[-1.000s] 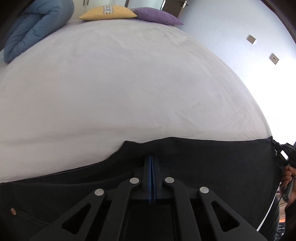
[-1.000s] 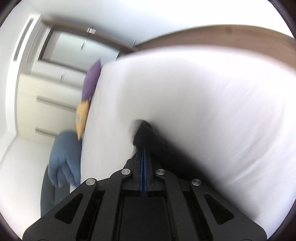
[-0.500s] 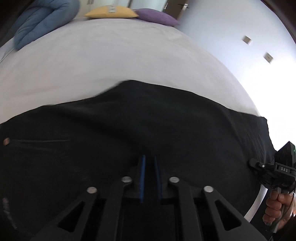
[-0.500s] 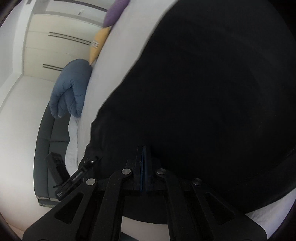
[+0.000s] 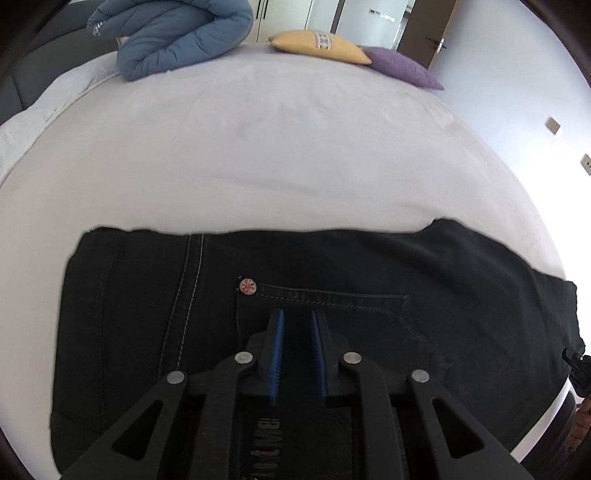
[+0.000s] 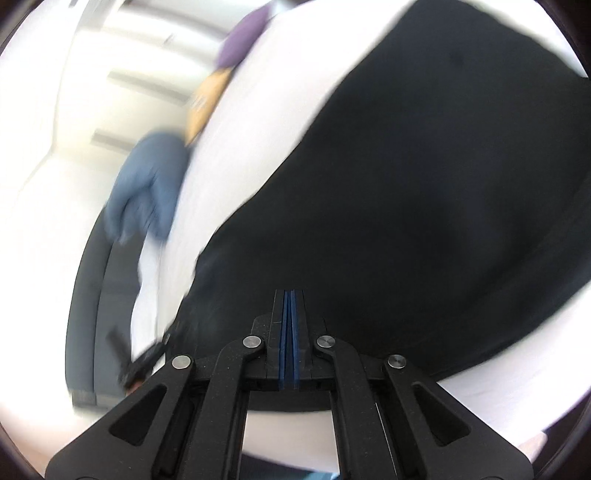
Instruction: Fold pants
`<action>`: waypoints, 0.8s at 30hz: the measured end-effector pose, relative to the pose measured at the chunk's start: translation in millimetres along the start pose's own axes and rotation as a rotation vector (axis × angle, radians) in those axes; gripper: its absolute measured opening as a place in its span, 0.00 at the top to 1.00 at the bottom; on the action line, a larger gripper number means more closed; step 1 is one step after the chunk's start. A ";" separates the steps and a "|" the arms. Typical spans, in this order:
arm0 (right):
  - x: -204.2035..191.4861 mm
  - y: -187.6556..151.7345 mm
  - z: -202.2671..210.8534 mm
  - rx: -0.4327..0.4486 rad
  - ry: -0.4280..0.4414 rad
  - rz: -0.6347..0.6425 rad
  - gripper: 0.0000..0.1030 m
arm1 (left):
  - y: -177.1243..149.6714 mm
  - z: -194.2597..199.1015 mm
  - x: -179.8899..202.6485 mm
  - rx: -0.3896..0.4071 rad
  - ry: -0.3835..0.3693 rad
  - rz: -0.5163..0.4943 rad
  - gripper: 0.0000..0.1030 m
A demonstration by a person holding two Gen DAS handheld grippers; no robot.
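Black denim: the black denim pants (image 5: 332, 295) lie flat across the near edge of the bed, waist end at left with pale topstitching, a copper rivet (image 5: 248, 286) and a curved pocket seam; the cloth looks stiff and heavy.
Left gripper (image 5: 297, 356): its blue ribbed fingers (image 5: 277, 354) are parting, with a clear gap between them; they hang over the pocket and no cloth is pinched.
Risk at left: released denim may spring back or slide, so the fold edge could end up crooked.
White bed sheet (image 5: 277, 147): smooth, matte and soft, giving little grip under the heavy cloth.
Far end: a rolled blue quilted duvet (image 5: 173, 33), a yellow cushion (image 5: 317, 42) and a purple cushion (image 5: 402, 68), well apart from the pants.
Right gripper (image 6: 290, 339): fingers pressed together; whether they pinch cloth cannot be told, as this blurred view shows only dark fabric (image 6: 424, 203) just beyond the tips.
Risk at right: a hem caught in the closed fingers would drag as the hand moves, pulling the leg end off the bed edge.
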State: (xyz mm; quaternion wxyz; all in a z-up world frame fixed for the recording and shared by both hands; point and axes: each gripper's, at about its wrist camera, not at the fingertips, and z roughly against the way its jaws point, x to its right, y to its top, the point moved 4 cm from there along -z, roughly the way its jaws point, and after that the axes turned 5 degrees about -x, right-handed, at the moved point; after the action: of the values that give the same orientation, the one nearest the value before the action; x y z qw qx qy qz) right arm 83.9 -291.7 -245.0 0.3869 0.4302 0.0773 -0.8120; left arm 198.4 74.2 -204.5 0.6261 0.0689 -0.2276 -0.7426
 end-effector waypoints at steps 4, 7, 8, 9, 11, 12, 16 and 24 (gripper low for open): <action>1.7 8.5 -42.0 -0.041 -0.035 -0.035 1.00 | 20.7 -13.9 -10.6 -0.003 -0.027 -0.005 0.93; 25.8 13.8 -14.3 0.028 -0.024 -0.057 1.00 | 29.8 -26.0 -18.6 0.001 -0.079 -0.005 0.94; 30.8 21.2 -6.3 0.052 -0.050 -0.054 1.00 | 32.4 -28.0 -23.4 0.003 -0.104 0.018 0.94; 44.7 23.8 13.2 0.090 -0.070 -0.081 1.00 | 32.5 -27.9 -29.1 0.008 -0.129 0.046 0.94; 71.3 13.9 46.4 0.157 -0.086 -0.152 1.00 | 31.5 -28.9 -32.3 0.010 -0.155 0.083 0.94; 78.5 17.1 57.6 0.183 -0.107 -0.176 1.00 | 32.8 -28.0 -29.3 0.009 -0.142 0.090 0.94; 63.9 18.9 73.9 0.164 -0.115 -0.127 0.93 | 29.3 9.5 14.9 0.059 0.004 -0.022 0.75; 27.9 -4.1 -13.8 -0.086 -0.012 0.007 0.98 | 20.7 -39.8 65.6 -0.017 0.022 -0.158 0.49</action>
State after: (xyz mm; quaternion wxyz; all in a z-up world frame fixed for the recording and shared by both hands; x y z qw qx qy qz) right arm 80.7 -298.3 -275.6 0.4083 0.4084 0.1083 -0.8092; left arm 218.8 -1.2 -219.0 0.5687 0.0894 -0.2083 -0.7907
